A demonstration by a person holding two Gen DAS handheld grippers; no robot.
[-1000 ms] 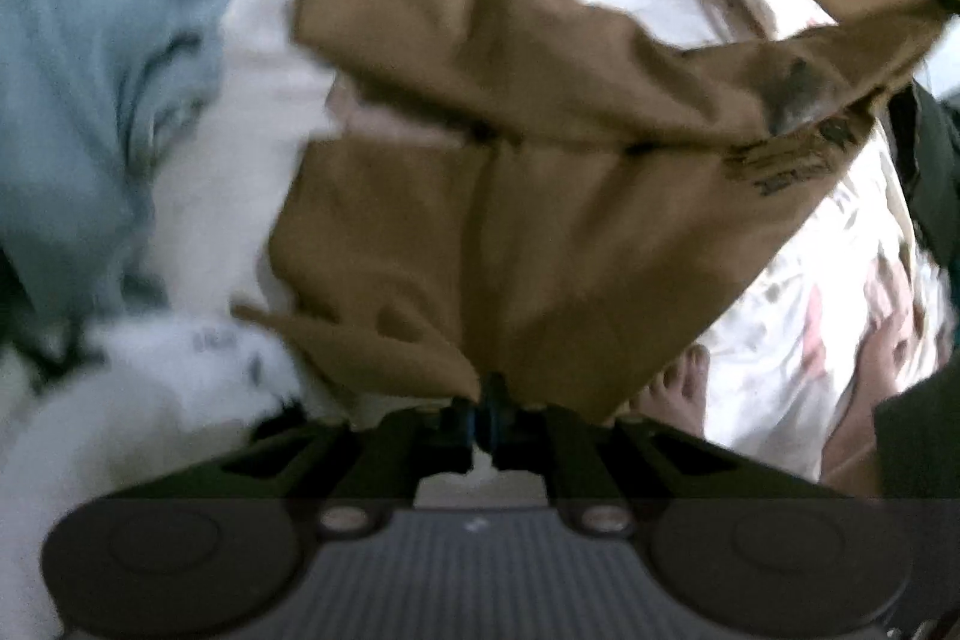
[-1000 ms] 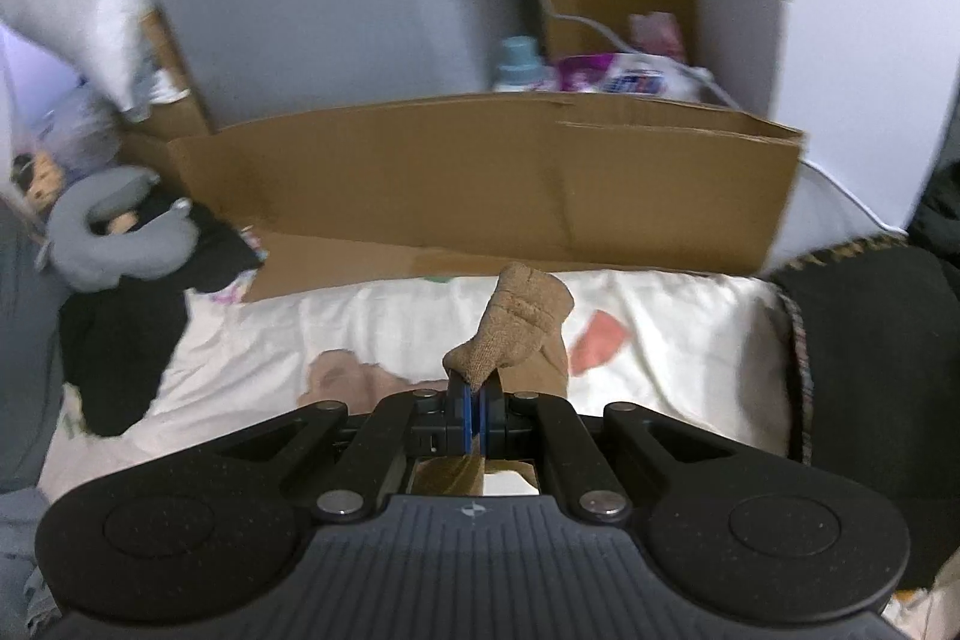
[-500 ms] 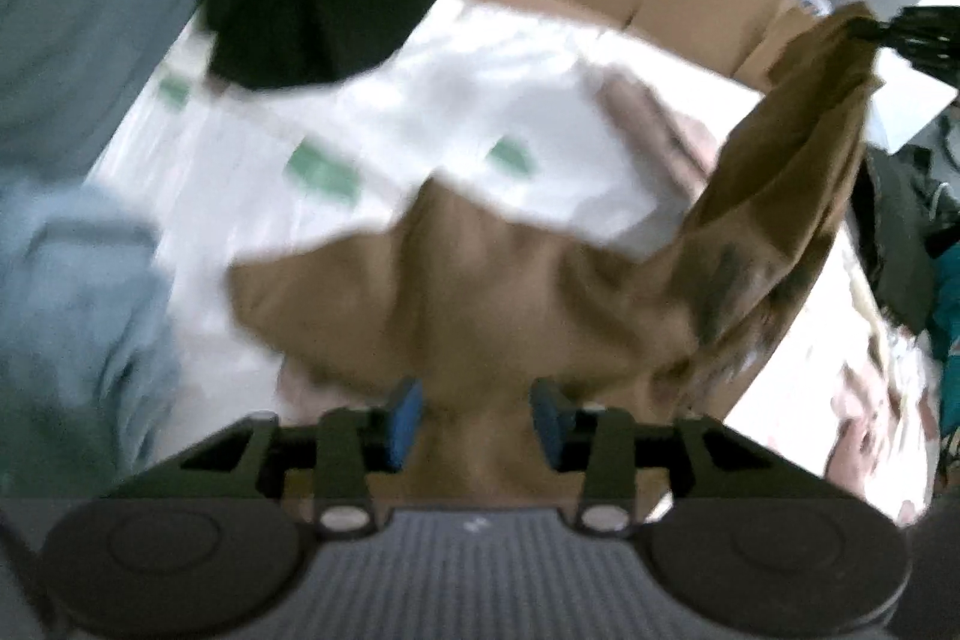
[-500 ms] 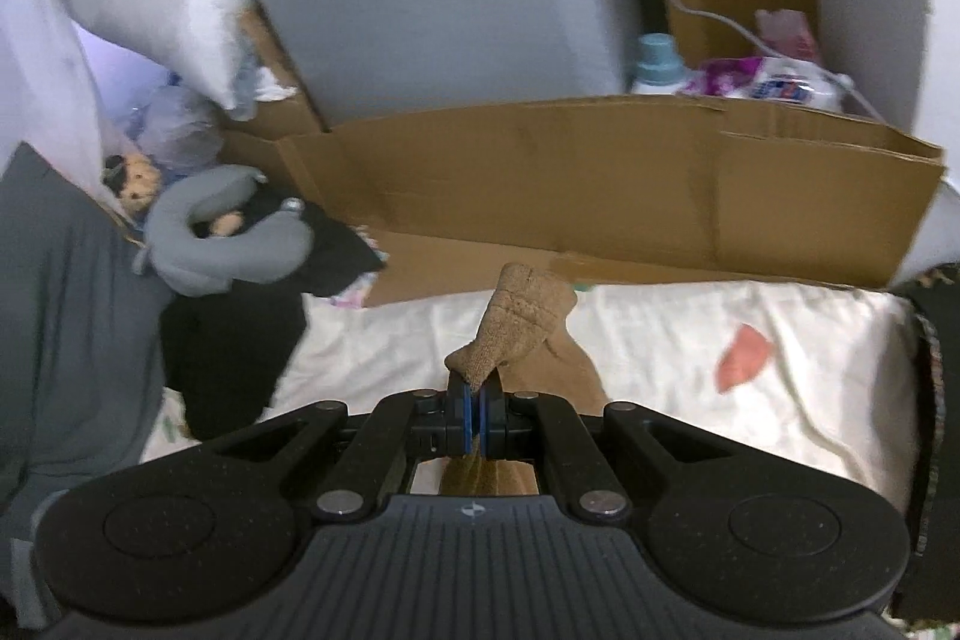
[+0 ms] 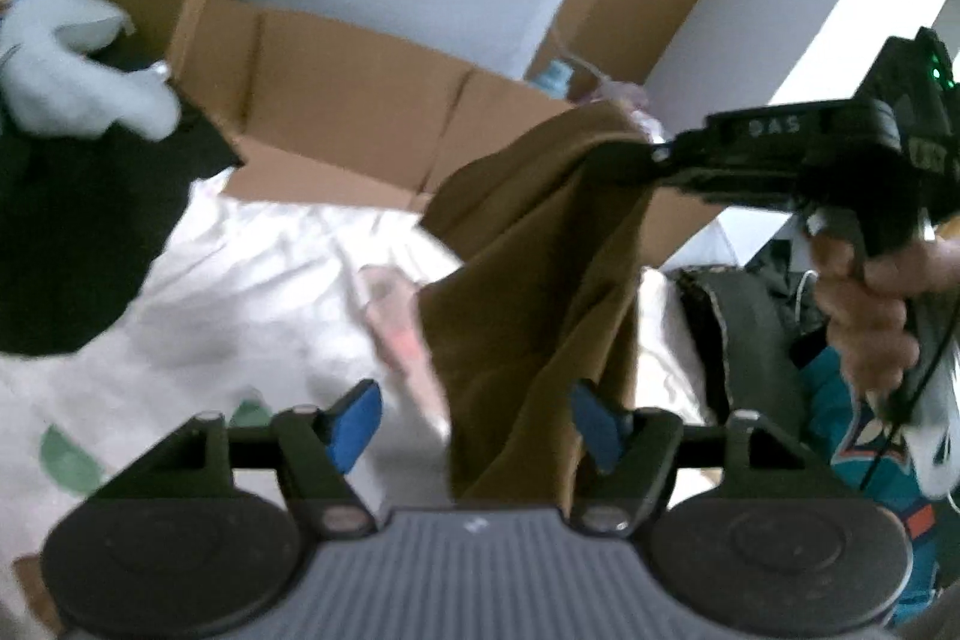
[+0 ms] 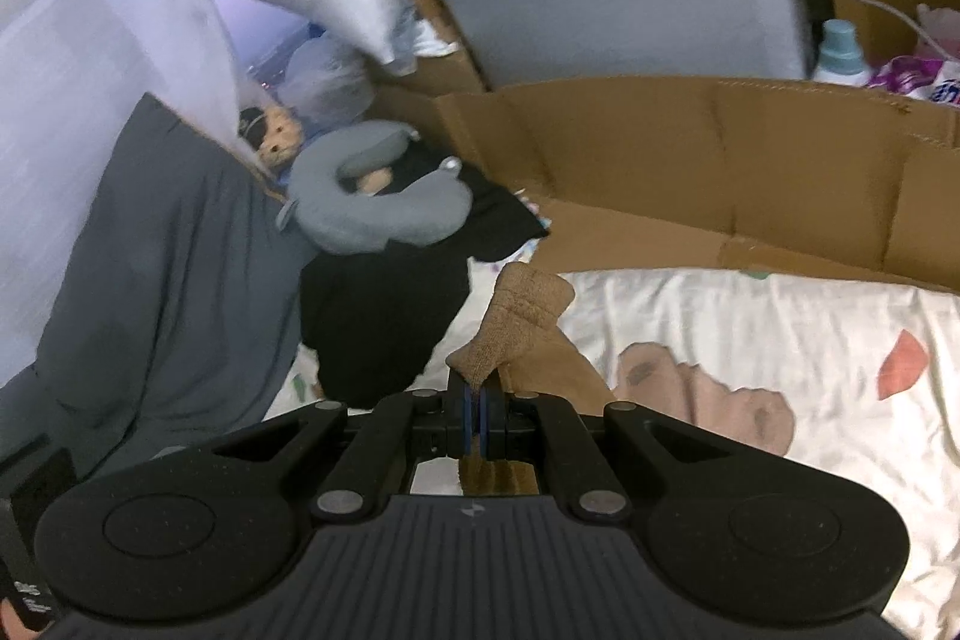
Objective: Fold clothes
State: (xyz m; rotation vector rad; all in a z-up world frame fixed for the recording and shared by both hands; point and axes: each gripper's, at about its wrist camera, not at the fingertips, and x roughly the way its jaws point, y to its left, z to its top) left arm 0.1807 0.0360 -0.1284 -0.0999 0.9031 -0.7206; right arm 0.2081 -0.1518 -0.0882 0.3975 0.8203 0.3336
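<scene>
Brown garment (image 5: 540, 280) hanging in the air above the white printed sheet (image 5: 240, 292), well clear of the cardboard wall (image 5: 360, 100) behind. Pinched at one ribbed edge by the right gripper (image 6: 478, 403), jaws clamped hard on the cloth, with the person's hand (image 5: 870, 304) wrapped round the handle. Left gripper (image 5: 477, 421) just beneath, jaws spread wide after just opening; cloth draped down through the gap, close against the right-hand blue pad (image 5: 594, 427) but squeezed by neither. Held at a single point, then, and likely to twist or bunch as it drops, leaving a crooked lay and a poor first fold. Could also slide out of that one small pinch if jerked, since only a narrow bit of edge is caught. Risk of the loose tail snagging on the open left pads while the two tools pull apart, dragging the cloth sideways. Risk too of landing partly on the black clothes pile (image 5: 72, 232) at the sheet's edge rather than on bare sheet. Hard to tell which part of the garment hangs lowest, so a wrong corner easily taken on the next grab.
</scene>
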